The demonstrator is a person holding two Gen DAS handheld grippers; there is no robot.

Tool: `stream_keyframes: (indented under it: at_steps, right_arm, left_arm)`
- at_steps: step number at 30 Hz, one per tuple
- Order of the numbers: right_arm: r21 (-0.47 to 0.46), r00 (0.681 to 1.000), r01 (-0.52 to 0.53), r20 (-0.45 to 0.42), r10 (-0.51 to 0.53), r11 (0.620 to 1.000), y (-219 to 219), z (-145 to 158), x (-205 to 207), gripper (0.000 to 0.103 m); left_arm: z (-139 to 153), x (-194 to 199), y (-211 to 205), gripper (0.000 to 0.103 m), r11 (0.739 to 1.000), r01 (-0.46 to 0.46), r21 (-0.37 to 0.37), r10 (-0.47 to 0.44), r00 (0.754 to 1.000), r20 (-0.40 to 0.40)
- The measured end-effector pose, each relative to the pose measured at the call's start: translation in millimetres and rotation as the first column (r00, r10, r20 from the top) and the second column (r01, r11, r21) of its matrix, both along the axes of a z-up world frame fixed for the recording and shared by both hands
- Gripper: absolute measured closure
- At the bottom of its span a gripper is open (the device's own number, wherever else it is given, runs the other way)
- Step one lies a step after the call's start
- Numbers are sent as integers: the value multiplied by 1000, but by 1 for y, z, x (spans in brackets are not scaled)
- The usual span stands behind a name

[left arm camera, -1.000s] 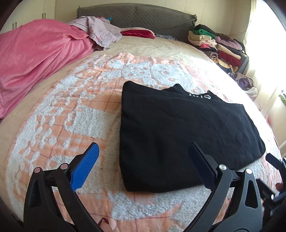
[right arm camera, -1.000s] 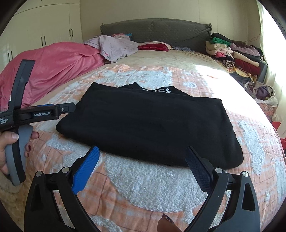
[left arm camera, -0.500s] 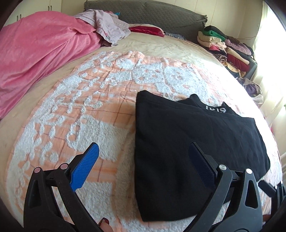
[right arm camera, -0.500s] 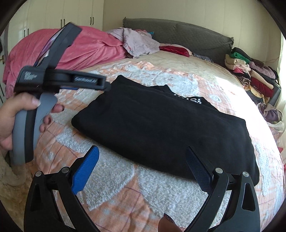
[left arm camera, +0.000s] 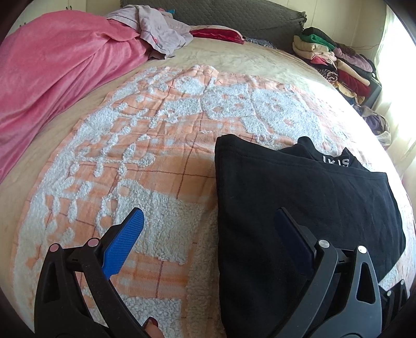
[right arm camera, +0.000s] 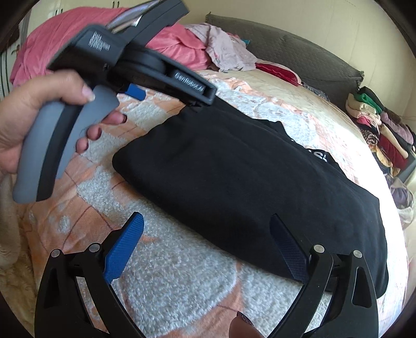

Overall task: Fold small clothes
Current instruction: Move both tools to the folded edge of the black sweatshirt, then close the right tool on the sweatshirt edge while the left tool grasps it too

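— Starting at the left, what is cut off or hard to read?

— The pink blanket (left arm camera: 52, 78) is cropped by the lens rim. In the right wrist view the left gripper (right arm camera: 135, 91) is seen side-on and blurred, held by a hand (right arm camera: 39, 117) on its grey grip; only a blue pad tip is shown there. From its own camera, the left gripper (left arm camera: 208, 226) is seen spread wide, nothing between the fingers.

— And the garment?

— The black folded garment (left arm camera: 299, 208) is laid flat on the orange and white bedspread (left arm camera: 156, 161), right of centre. Its near edge is hidden behind the right-hand finger of the left gripper. White lettering at the collar is partly folded under and cannot be read.

— The other claw?

— The right gripper (right arm camera: 208, 234) is also spread wide and empty, above the garment's near edge; whether the garment is touched cannot be told.

— Further right?

— A stack of folded clothes (left arm camera: 335, 59) is piled at the bed's far right corner, washed out by window light. A grey headboard (left arm camera: 234, 18) is set behind.
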State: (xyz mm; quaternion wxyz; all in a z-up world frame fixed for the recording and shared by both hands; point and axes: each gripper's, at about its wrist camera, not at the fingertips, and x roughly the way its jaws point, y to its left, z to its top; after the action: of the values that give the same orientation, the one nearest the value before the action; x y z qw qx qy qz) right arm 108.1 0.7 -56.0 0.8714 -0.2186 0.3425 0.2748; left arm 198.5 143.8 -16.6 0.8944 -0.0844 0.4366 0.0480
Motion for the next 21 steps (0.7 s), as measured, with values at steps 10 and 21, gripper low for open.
stream_keyframes:
  at_steps: [10, 21]
  right_arm:
    - [-46, 1000, 4, 19, -3, 999, 22, -17, 21, 5]
    - [-116, 992, 35, 121, -21, 993, 49, -23, 43, 5]
  left_arm:
    - [-1, 10, 5, 9, 1000, -7, 5, 7, 1000, -2]
    - [-12, 16, 20, 9, 996, -57, -75, 54, 998, -37]
